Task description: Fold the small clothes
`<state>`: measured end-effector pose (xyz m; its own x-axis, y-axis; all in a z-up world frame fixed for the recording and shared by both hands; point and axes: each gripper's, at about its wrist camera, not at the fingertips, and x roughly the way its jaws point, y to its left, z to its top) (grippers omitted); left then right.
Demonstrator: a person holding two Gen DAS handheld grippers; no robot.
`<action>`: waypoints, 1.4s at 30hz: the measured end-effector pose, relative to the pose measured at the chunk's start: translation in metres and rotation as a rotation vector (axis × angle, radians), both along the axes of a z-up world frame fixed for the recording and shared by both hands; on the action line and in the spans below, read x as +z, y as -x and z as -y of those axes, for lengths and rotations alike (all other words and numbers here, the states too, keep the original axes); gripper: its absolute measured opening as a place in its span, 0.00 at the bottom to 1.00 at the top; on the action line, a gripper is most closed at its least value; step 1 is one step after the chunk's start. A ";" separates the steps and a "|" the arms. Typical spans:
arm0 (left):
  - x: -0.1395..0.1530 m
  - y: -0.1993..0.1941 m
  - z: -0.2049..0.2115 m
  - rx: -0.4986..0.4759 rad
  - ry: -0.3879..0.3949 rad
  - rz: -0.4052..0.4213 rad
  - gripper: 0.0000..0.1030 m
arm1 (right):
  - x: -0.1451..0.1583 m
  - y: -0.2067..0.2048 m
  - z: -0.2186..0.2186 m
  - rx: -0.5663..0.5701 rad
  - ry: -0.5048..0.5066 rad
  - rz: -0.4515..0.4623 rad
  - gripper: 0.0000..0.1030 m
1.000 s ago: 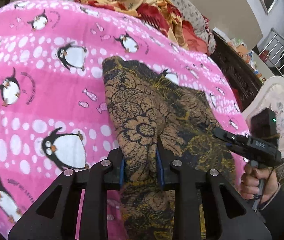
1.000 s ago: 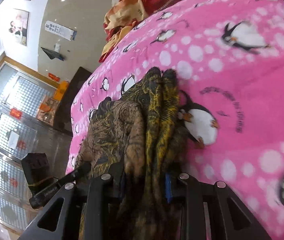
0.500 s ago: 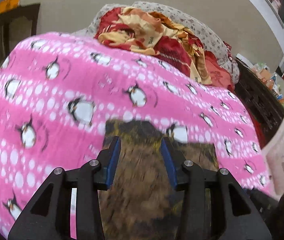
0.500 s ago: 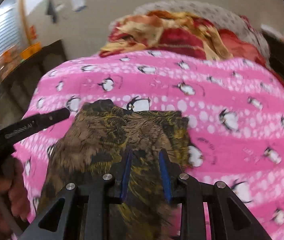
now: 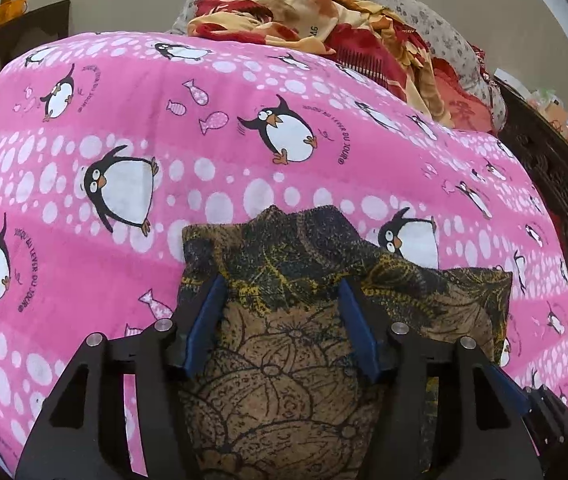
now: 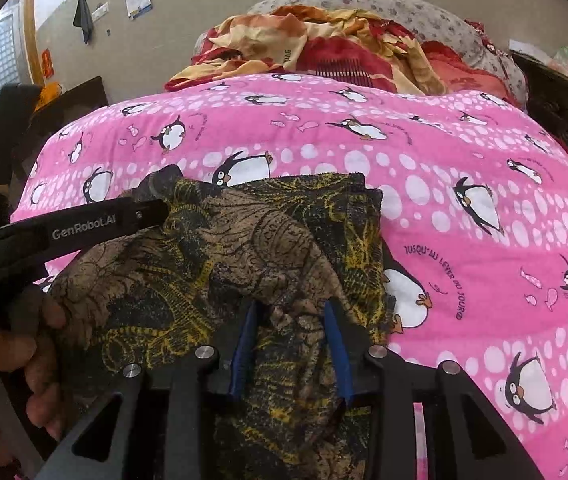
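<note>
A brown-and-yellow patterned garment (image 5: 292, 320) lies folded on the pink penguin-print bed cover (image 5: 83, 272). The left gripper (image 5: 279, 324) has just spread wide over it; the right gripper (image 6: 290, 344), jaws just loosening, straddles a bunched fold.

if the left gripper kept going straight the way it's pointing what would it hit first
Most likely the brown and black patterned cloth, which already lies between the just-widened fingers of the left gripper, pads clear of it. Past its far edge comes the pink penguin-print blanket. Depth is unclear.
</note>
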<state>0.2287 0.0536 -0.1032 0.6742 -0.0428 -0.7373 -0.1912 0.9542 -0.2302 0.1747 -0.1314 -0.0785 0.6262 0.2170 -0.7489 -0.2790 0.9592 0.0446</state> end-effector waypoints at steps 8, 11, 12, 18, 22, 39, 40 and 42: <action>0.046 0.016 -0.005 -0.060 0.015 -0.056 0.58 | 0.027 -0.002 -0.001 0.045 0.041 -0.126 0.33; 0.073 0.070 -0.006 -0.113 0.024 0.024 0.58 | 0.068 0.036 0.002 0.111 0.013 -0.059 0.34; 0.077 0.090 -0.003 -0.131 0.016 0.040 0.58 | 0.072 0.046 0.002 0.133 0.008 -0.057 0.34; 0.043 0.170 0.032 -0.259 -0.020 0.004 0.58 | 0.040 0.124 -0.005 0.223 0.061 -0.078 0.34; 0.011 0.172 0.040 -0.249 -0.041 -0.038 0.59 | 0.010 0.131 0.003 0.162 0.030 -0.080 0.35; -0.010 0.175 0.024 -0.167 0.028 -0.092 0.90 | 0.005 0.159 0.000 0.125 0.009 -0.068 0.49; -0.010 0.174 0.024 -0.167 0.026 -0.093 0.90 | 0.004 0.160 0.000 0.121 0.004 -0.063 0.50; -0.010 0.174 0.023 -0.167 0.031 -0.092 0.90 | 0.004 0.161 0.001 0.117 0.003 -0.056 0.50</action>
